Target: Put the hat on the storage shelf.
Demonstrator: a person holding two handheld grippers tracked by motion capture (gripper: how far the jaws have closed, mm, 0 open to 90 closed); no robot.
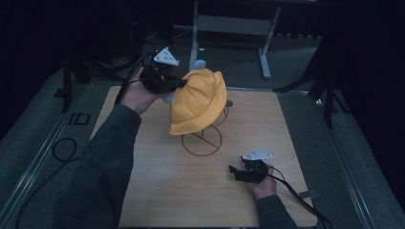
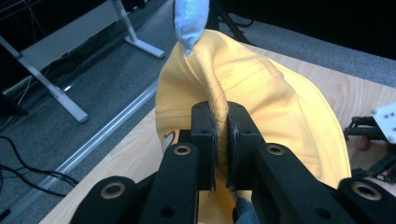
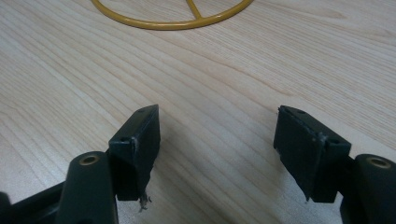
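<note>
One yellow hat [image 2: 261, 88] pinched by left gripper [image 2: 220, 135], one wire stand [image 1: 202, 140].

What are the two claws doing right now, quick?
Left claw: closed, pinching a fold of the yellow hat.
Right claw: open, holding nothing, low over the wooden table.

Matt cloth hat [image 1: 198, 102], wire stand [image 1: 203, 140] — wood-grain table [image 1: 157, 186]
</note>
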